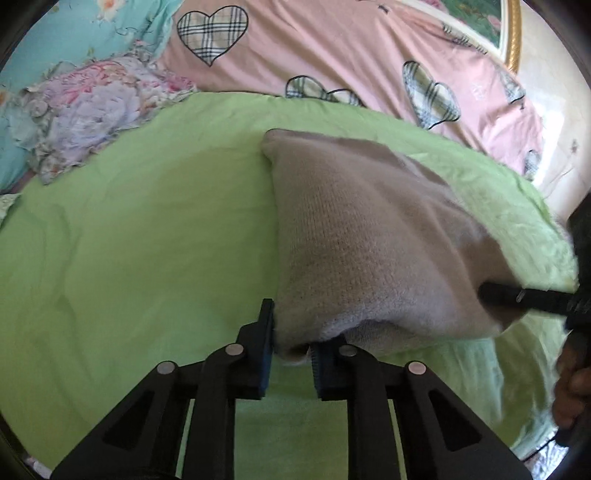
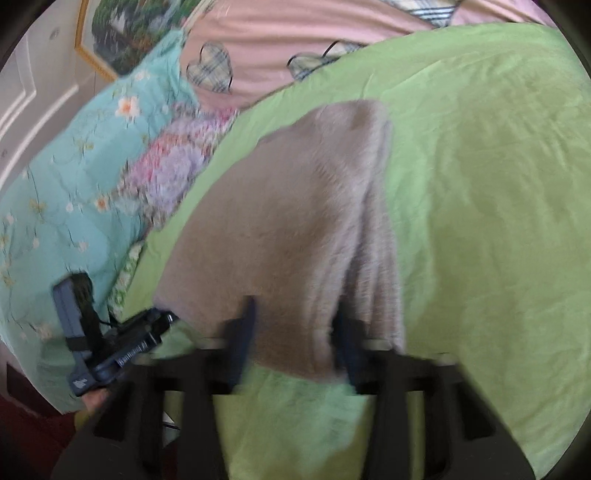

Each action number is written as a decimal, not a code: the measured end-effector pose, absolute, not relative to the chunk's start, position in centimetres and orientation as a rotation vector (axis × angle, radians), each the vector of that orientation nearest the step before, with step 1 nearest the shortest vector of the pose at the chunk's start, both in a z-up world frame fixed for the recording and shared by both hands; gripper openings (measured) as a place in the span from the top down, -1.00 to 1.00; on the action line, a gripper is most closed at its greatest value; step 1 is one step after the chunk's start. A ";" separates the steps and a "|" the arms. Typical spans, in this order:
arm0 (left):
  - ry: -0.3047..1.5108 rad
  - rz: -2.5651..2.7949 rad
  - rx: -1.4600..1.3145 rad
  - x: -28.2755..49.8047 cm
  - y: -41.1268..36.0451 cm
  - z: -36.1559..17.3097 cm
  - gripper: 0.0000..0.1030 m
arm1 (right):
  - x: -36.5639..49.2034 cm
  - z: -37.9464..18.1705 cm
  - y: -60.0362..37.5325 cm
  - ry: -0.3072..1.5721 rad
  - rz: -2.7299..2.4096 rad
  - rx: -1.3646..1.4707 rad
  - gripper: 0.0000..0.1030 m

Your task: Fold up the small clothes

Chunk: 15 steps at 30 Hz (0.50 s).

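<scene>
1. A green sheet is spread over the bed as the working surface; beyond its far edge a pink cover with plaid hearts is seen, and at its far left corner a turquoise floral quilt is bunched up

2. The left gripper is seen low in the left wrist view, pointed downward toward the sheet; its blue pads are drawn close together and clamped on the near left corner of a beige knitted garment

3. The garment is held up off the sheet along its near edge, between the two grippers, while its far end is laid on the sheet toward the far edge, near the pink cover; a soft fold is formed along the raised near hem

4. The right gripper is shown blurred in the right wrist view; the near right part of the garment is caught between its fingers and the jaws are closed on the cloth. In the left wrist view its black finger is seen pressed into the right corner of the knit

5. A hand is partly visible at the right border of the left wrist view, wrapped around the right tool's handle

6. A gold picture frame is seen beyond the bed's far right corner
</scene>
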<state>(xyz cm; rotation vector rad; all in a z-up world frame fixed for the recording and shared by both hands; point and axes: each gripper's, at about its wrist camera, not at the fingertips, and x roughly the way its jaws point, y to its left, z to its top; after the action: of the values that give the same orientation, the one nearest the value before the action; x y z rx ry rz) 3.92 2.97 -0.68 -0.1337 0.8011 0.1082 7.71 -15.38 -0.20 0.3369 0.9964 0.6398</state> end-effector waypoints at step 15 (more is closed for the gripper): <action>0.909 0.132 -0.185 3.9 3.9 -1.9 0.74 | 8.9 -1.4 -18.6 1.015 0.503 0.180 0.90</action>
<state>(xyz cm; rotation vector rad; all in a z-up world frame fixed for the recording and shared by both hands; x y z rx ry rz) 3.86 3.86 -1.86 -0.1850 0.9090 0.1324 8.91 -18.59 -1.44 0.1799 1.0153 0.5026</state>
